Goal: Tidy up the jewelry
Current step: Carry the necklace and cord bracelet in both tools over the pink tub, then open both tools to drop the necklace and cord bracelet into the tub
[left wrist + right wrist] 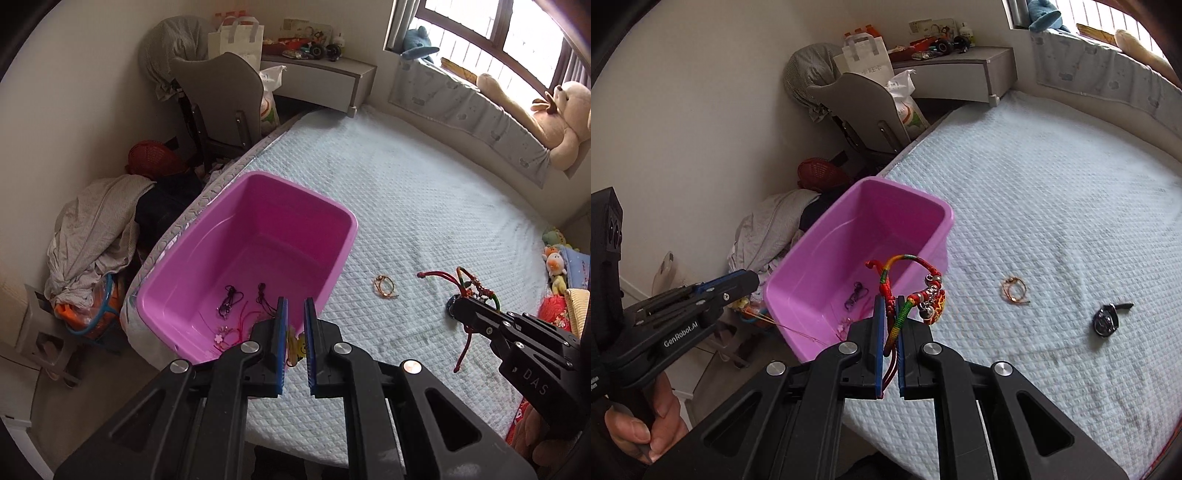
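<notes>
Holding a red, green and yellow braided bracelet [916, 291] between the blue pads, right tool [891, 343] closed on its cords, beads and a red charm hanging off the far side of the pads, loop raised above the near right corner of the pink tub [820, 258]. Seen from the left camera, same right tool [460, 306] low at the right over the bed [406, 192], cords trailing down to the quilt. Left tool [294, 332] closed nearly all the way, a small yellow trinket [295, 345] showing in the narrow gap between its pads; gripped or merely behind them, cannot tell. Left tool [748, 282] also visible from the right camera, pointing at the tub's near left side, with a hand [646, 424] on its handle. Lying in the tub's bottom: dark corded pieces [231, 301] and a small pink flower piece [218, 338]. Resting on the quilt to the right of the tub: a thin gold bracelet [1014, 290], and farther right a dark watch [1106, 319], well apart from the tub.
</notes>
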Demonstrator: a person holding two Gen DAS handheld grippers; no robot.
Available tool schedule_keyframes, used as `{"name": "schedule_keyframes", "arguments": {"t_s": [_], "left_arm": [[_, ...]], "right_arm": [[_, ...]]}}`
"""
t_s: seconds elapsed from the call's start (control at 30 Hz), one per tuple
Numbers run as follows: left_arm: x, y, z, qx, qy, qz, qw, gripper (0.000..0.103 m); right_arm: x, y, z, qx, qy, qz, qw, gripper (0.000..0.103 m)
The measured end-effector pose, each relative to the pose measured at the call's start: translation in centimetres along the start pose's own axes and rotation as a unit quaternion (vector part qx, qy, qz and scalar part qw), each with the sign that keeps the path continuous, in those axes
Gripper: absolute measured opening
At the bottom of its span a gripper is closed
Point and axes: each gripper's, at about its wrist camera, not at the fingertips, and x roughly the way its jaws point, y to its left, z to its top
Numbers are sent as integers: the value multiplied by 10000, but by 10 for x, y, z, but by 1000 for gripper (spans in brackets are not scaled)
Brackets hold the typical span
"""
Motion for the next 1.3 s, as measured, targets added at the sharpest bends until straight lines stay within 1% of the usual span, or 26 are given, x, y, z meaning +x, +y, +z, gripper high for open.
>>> {"name": "schedule_keyframes", "arguments": {"t_s": [0.13, 0.3, 0.43, 0.53, 0.67, 0.77, 0.83, 0.93, 1.1, 1.3], "left_arm": [[8, 26, 25, 190, -44, -96, 9998, 9], [28, 52, 50, 320, 10, -221, 9992, 9], [50, 67, 54, 345, 138, -248, 9990, 9], [70, 77, 55, 358, 304, -229, 9986, 9], [95, 89, 50, 442, 484, -114, 9978, 9], [109, 97, 44, 461, 529, 7, 9975, 9], [116, 103, 41, 416, 570, 47, 9975, 9], [130, 111, 34, 339, 753, 79, 9966, 9], [141, 117, 23, 262, 913, 133, 9954, 10], [154, 119, 13, 190, 1060, 158, 9941, 10]], "right_arm": [[21, 28, 30, 55, -90, 31, 9999, 6], [52, 54, 57, 89, -45, -15, 9999, 6], [80, 63, 68, 126, 101, -78, 9998, 6], [105, 66, 73, 178, 275, -130, 9994, 6], [136, 70, 71, 166, 507, -267, 9982, 6], [158, 75, 65, 132, 740, -364, 9965, 6], [170, 79, 60, 122, 878, -400, 9953, 6], [188, 83, 54, 141, 1097, -457, 9928, 6], [204, 91, 44, 80, 1321, -586, 9895, 6], [221, 90, 33, 130, 1526, -703, 9857, 6]]}}
